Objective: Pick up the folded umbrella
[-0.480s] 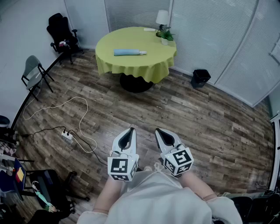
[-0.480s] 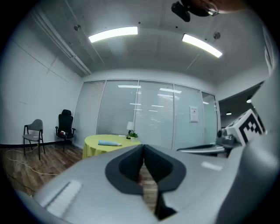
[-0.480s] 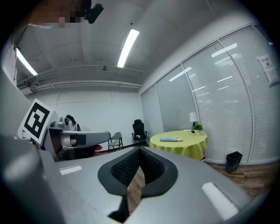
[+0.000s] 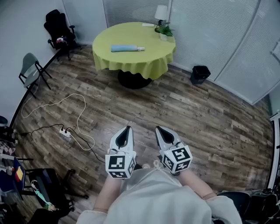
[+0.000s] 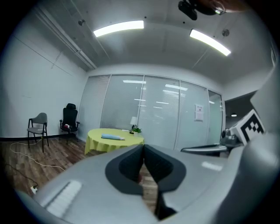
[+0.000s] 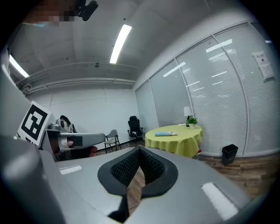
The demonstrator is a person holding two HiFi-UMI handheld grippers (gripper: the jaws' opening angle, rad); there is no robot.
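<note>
Lying well ahead of both grippers, across an open stretch of wood floor (image 4: 210,118): folded umbrella (image 4: 126,48), light blue, count one, flat on the round tabletop (image 4: 131,35) with its yellow-green cloth, left of the top's centre. Its long axis runs side to side in the head view, roughly square to the line along which the jaws point, with the paler end toward the right. Left gripper (image 4: 124,135), count one: jaws together at the tips, nothing between them, held close in front of the person's body. Right gripper (image 4: 164,136), count one: jaws likewise together and empty, just beside the left one. The umbrella sits up and slightly left of the left gripper's line, so the left gripper reads as marginally the nearer; both are well apart from it, and the approach probably has to cross the floor before either pair of jaws can part and meet the shaft across its width. Also on the tabletop, at its far edge: table lamp (image 4: 161,13), count one; potted plant (image 4: 165,31), count one. On the floor: black waste bin (image 4: 199,75), one, right of the table; grey folding chair (image 4: 29,71), one, and black office chair (image 4: 58,30), one, at left; power strip (image 4: 65,132), one, with trailing cables.
</note>
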